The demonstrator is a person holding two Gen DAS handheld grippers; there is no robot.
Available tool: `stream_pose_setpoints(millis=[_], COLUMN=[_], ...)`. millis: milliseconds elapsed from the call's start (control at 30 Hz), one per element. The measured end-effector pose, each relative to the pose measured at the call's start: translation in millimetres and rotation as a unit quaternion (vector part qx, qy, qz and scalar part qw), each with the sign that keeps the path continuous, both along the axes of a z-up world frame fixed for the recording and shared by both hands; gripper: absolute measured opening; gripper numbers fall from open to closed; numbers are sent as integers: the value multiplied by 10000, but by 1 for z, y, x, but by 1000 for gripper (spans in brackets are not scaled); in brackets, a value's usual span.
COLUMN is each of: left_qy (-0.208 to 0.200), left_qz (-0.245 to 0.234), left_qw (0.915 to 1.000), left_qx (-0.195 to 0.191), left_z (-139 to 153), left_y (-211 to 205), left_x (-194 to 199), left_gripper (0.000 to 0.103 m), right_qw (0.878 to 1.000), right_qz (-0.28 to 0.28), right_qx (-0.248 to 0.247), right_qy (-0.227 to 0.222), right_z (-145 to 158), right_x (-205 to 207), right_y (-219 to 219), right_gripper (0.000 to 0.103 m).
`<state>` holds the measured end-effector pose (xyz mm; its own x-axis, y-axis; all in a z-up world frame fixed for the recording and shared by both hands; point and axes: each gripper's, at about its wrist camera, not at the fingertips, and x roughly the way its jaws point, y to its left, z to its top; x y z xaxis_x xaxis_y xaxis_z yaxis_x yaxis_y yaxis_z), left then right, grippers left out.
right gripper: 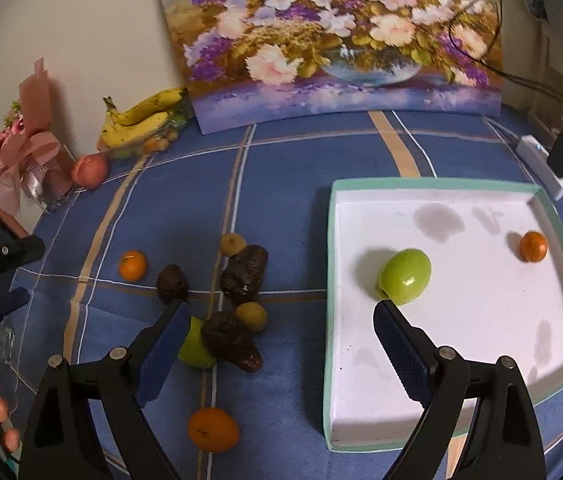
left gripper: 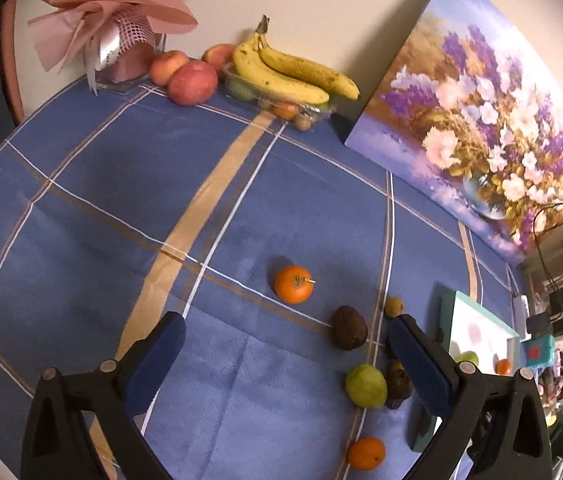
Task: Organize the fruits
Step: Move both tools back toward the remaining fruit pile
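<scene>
A white tray with a teal rim (right gripper: 433, 184) holds a green fruit (right gripper: 404, 277) and a small orange (right gripper: 533, 246). Left of it on the blue cloth lie loose fruits: an orange with a stem (left gripper: 294, 284) (right gripper: 132, 265), a dark avocado (left gripper: 348, 327) (right gripper: 172, 283), a green pear (left gripper: 366, 385) (right gripper: 195, 346), dark wrinkled fruits (right gripper: 244, 274), small yellow fruits (right gripper: 252, 315) and a second orange (right gripper: 213, 429) (left gripper: 366, 453). My left gripper (left gripper: 287, 340) hangs open above the cloth, empty. My right gripper (right gripper: 281, 322) is open too, over the tray's left edge.
Bananas (left gripper: 293, 72) rest on a clear fruit container, with apples (left gripper: 192, 82) and a pink bouquet (left gripper: 117, 20) at the back left. A flower painting (right gripper: 333, 36) leans on the wall. A power strip and cables (right gripper: 541, 160) sit at the right.
</scene>
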<state>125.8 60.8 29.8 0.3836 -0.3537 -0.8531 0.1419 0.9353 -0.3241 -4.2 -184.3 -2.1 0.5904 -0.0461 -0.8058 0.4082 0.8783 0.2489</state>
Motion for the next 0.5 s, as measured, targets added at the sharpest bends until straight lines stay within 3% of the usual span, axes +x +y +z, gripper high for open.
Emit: stream_pose_setpoints(millis=[500], left_qy=[466], left_qz=[126], left_qw=[9968], left_qx=[643], left_z=[-32], left_y=[-14], left_x=[-3], left_gripper=[103], right_qw=[9987], right_qz=[375], right_qx=[249], right_qy=[232], right_z=[-12], right_x=[13], right_y=[9], right_gripper=[93])
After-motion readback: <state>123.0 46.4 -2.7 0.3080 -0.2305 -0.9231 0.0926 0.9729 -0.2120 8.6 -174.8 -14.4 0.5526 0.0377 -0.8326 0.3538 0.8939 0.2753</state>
